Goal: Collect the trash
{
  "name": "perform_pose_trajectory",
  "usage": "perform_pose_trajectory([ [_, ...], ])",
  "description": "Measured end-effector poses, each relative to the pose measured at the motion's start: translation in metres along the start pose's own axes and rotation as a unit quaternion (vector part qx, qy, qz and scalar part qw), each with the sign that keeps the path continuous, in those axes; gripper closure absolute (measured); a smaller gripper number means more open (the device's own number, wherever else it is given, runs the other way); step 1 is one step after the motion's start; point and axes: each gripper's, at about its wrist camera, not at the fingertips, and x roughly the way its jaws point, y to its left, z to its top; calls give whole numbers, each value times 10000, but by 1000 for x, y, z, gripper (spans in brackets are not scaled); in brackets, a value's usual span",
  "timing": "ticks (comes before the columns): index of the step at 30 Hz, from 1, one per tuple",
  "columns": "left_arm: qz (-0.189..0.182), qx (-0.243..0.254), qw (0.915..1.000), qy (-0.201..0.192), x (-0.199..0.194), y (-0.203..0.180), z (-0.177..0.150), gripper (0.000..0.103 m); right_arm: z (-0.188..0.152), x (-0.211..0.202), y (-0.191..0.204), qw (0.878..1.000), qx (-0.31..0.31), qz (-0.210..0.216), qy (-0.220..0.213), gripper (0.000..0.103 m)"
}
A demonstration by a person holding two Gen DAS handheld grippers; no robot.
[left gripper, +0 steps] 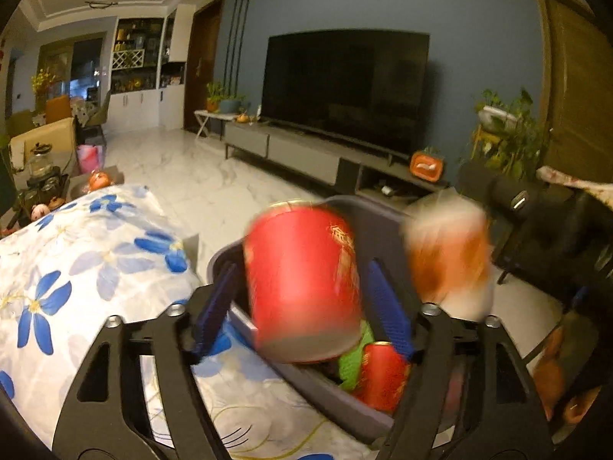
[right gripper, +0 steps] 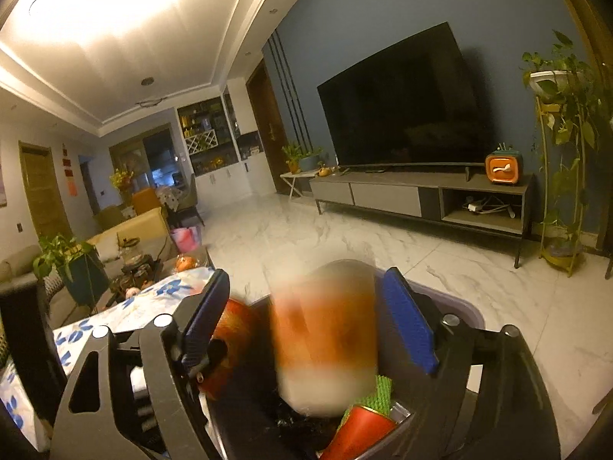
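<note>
Surroundings: floral tablecloth (left gripper: pixel 88 268) to the left of the left gripper (left gripper: pixel 306 299), its edge just beside the grey bin (left gripper: pixel 226 257). Marble floor (right gripper: pixel 345 230), TV (right gripper: pixel 406 99) on a low console (right gripper: pixel 421 191) well ahead. Nothing blocks the bin mouth.

Trash: red can (left gripper: pixel 302 283) sits between the left gripper's blue pads (left gripper: pixel 387 306), directly over the bin, blurred, pads clear of its sides. An orange-and-white cup (right gripper: pixel 325 337) sits likewise between the right gripper (right gripper: pixel 306 329) pads (right gripper: pixel 408 326), blurred, above the bin (right gripper: pixel 463 306). In the bin below: another red can (left gripper: pixel 383 375) and something green (left gripper: pixel 350 364).

Grippers: both spread wide, neither gripping; whether the pads brush the items is unclear through the blur.
</note>
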Motion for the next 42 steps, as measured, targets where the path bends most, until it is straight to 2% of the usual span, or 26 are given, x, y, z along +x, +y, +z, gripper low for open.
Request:
perform_pose_trajectory([
  [3, 60, -165, 9998, 57, 1, 9, -4, 22, 2, -2, 2, 10000, -15, -48, 12, 22],
  [6, 219, -300, 9993, 75, -5, 19, -5, 19, 0, -10, 8, 9998, -173, -130, -10, 15],
  [8, 421, -345, 9985, 35, -17, 25, -7, 17, -4, -16, 15, 9992, -345, -195, -15, 14],
  [10, 698, -351, 9969, -17, -31, 29, -10, 14, -9, -24, 23, 9987, -474, -207, -37, 6],
  [15, 1270, -372, 9911, -155, -76, 41, -21, 8, -23, -43, 47, 9965, -820, -141, 30, 6],
  [20, 1649, -443, 9849, -285, -123, 50, -35, 6, -37, -70, 72, 9940, -1093, 18, 66, 6],
  [25, 2074, -397, 9763, -483, -173, 53, -46, 6, -44, -103, 92, 9919, -1267, -83, -38, 6],
  [37, 2111, -647, 9736, -579, -260, 54, -78, 6, -57, -169, 115, 9917, -1273, -160, -34, 6],
  [42, 2078, -675, 9737, -644, -282, 51, -87, 6, -63, -189, 118, 9923, -1226, -198, -27, 6],
])
